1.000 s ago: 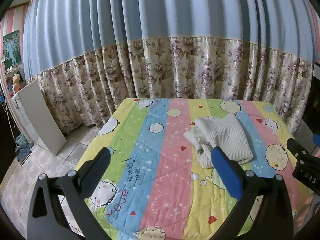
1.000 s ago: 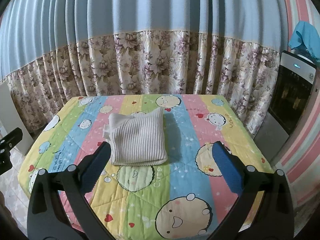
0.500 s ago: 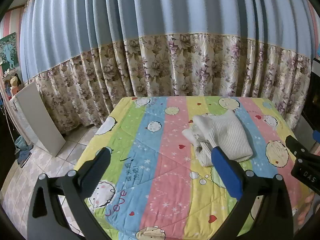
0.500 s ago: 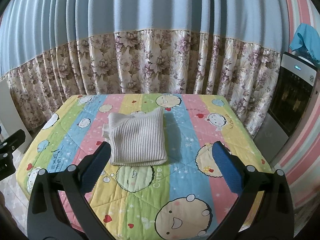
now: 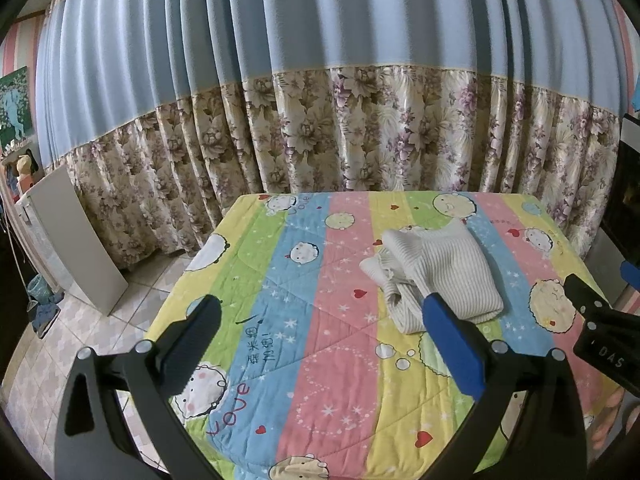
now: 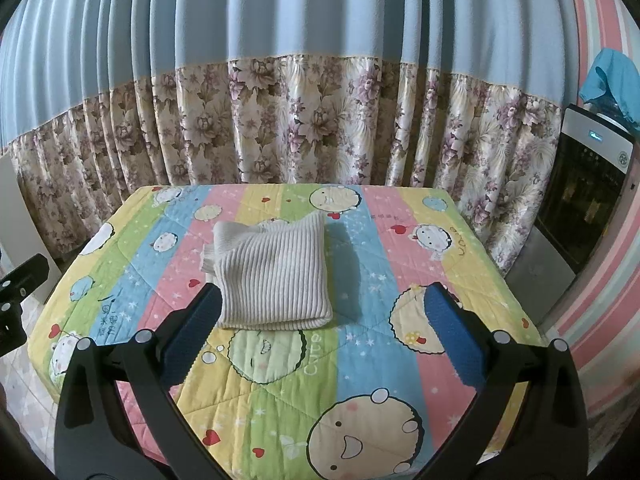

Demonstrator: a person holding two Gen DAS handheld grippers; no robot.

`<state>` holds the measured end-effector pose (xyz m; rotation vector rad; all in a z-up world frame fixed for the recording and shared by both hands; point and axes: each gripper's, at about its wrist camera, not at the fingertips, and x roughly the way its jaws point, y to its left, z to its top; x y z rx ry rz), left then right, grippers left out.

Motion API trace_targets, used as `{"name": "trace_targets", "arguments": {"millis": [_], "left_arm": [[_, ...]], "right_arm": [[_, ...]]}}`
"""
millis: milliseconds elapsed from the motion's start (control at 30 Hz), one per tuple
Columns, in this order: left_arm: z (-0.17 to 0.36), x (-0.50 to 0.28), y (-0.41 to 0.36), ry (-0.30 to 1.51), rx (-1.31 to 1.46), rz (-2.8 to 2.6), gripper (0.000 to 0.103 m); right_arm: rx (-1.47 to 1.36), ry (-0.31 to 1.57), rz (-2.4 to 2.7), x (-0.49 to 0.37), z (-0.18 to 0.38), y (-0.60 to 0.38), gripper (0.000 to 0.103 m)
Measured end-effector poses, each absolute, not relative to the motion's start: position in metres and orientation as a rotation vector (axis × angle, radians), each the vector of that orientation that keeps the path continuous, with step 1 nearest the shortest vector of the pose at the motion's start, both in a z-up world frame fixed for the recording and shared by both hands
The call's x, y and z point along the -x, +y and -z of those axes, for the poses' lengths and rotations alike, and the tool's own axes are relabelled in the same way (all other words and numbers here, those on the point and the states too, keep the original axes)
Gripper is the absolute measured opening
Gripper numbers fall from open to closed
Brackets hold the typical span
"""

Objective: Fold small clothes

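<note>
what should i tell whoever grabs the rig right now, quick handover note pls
Left gripper: open, empty, held above the near part of the quilt.
Right gripper: open, empty, facing the sweater from the near side.
Cream ribbed sweater: lies folded into a compact rectangle on the middle of the quilt, touching neither gripper.
Done: the main folds look finished.
Left: from the left wrist view, loose layers stick out at the sweater's left side; probably tuck or square them. No other garment is in view.
</note>
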<state>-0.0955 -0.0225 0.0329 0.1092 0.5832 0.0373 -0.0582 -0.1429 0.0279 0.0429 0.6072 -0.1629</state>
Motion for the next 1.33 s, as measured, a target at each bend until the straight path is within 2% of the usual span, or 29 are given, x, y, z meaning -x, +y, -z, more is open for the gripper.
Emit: {"name": "trace_targets", "arguments": {"millis": [1333], "left_arm": [[-0.029,0.091,-0.009,0.606,-0.119,-0.008,0.101]], "right_arm": [[-0.031,0.631,0.16,0.053,-0.016,-0.149,0.1]]}}
